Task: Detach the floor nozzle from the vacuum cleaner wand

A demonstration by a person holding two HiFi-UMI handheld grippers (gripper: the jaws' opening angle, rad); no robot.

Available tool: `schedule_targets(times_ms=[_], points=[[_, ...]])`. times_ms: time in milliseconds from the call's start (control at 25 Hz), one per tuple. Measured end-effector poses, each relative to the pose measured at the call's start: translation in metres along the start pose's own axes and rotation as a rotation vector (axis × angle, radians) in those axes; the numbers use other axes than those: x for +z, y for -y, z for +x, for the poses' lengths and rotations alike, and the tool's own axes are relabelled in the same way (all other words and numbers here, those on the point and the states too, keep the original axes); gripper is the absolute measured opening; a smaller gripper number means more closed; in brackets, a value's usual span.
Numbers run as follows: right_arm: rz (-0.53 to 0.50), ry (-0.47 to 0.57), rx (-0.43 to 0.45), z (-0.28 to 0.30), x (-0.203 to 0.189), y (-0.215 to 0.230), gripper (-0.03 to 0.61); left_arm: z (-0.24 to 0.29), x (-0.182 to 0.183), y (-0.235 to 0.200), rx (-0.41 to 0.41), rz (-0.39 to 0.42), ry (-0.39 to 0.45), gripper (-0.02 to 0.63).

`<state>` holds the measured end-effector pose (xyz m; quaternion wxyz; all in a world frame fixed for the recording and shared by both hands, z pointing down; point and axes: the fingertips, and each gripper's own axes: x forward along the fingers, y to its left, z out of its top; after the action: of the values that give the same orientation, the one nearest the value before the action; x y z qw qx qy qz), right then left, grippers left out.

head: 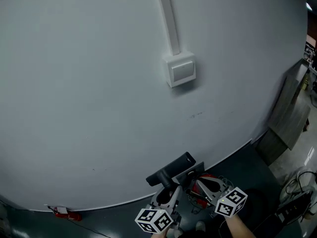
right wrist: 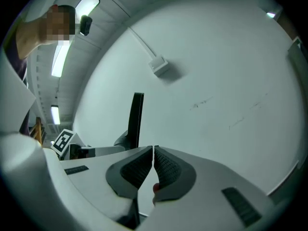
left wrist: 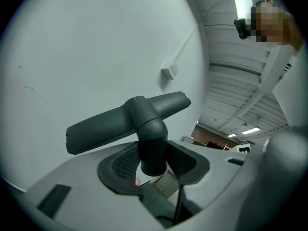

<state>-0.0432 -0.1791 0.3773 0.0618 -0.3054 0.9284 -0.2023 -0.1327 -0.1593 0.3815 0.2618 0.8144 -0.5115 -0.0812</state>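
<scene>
The left gripper (left wrist: 153, 161) is clamped on the round neck of the floor nozzle (left wrist: 126, 120), with its ribbed pads (left wrist: 123, 160) pressing on either side. The long dark head stands crosswise above them, raised in front of the pale wall (head: 99, 83). The right gripper (right wrist: 153, 161) sits just beside it, jaws pressed together on nothing. No wand shows in any view and the neck's lower end looks bare, so the nozzle seems already free. What is left, I judge, is to bring it away cleanly: grip the neck firmly, since the head overhangs more to one side and could swivel in the pads, steer it clear of the wall and the switch box (head: 181, 71), then set it down flat
</scene>
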Motion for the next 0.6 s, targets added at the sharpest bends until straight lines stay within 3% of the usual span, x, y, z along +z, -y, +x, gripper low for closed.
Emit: schedule_targets(times_ms=[320, 600], points=[[0.067, 0.133, -0.017, -0.019, 0.058, -0.03, 0.017, -0.015, 0.06, 0.044, -0.068, 0.069, 0.09, 0.173], [0.06, 0.178, 0.01, -0.021, 0.08, -0.053, 0.017, -0.032, 0.075, 0.057, -0.074, 0.102, 0.125, 0.173]])
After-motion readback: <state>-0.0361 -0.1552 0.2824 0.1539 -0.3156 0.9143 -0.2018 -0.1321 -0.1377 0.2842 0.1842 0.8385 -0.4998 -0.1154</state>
